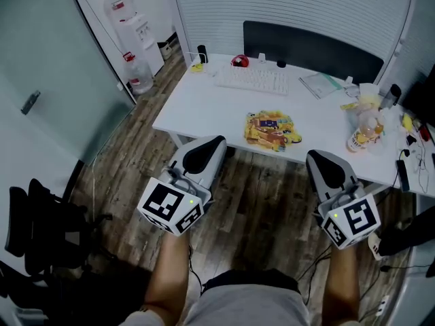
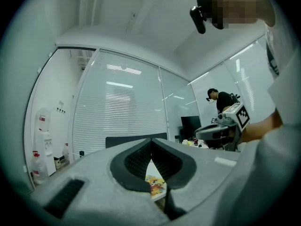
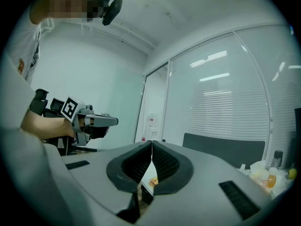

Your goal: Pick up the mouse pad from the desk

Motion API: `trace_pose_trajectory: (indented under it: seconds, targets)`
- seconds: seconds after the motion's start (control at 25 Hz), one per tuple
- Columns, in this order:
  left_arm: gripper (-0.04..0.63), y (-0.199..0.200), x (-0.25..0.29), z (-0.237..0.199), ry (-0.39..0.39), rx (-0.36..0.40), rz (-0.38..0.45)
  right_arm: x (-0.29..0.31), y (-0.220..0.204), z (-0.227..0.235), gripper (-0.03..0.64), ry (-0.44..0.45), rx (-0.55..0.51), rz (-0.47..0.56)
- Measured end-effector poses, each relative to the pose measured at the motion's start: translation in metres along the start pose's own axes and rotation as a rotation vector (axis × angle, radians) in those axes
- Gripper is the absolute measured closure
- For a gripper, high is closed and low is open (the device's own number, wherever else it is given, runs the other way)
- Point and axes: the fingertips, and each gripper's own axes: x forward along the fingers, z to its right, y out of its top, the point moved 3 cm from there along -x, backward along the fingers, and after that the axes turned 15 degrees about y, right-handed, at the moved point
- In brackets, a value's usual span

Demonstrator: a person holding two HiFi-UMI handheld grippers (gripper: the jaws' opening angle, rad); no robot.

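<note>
The mouse pad (image 1: 272, 129), yellow with a colourful print, lies flat near the front edge of the white desk (image 1: 204, 107). Both grippers hover over the floor short of that edge, pointing at the desk. My left gripper (image 1: 217, 142) is shut and empty, its tip just left of the pad. My right gripper (image 1: 314, 156) is shut and empty too, just right of the pad. In the left gripper view the closed jaws (image 2: 151, 142) frame a sliver of the mouse pad (image 2: 157, 185) below them. The right gripper view shows its pads (image 3: 151, 145) meeting.
On the desk stand a white keyboard (image 1: 253, 80), a notebook (image 1: 323, 85), a small red thing (image 1: 239, 61) and bottles (image 1: 360, 136) amid clutter at the right. A dark panel (image 1: 312, 49) lines the far side. A water dispenser (image 1: 132, 26) and a black chair (image 1: 34, 229) stand left.
</note>
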Motion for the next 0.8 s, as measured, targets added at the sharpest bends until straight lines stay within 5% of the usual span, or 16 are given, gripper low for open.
trace_pose_trajectory:
  seconds: [0.8]
  targets:
    - [0.580,-0.041,0.068,-0.006,0.067,-0.006,-0.089,0.029,-0.034,0.073,0.603,0.058,0.023,-0.031]
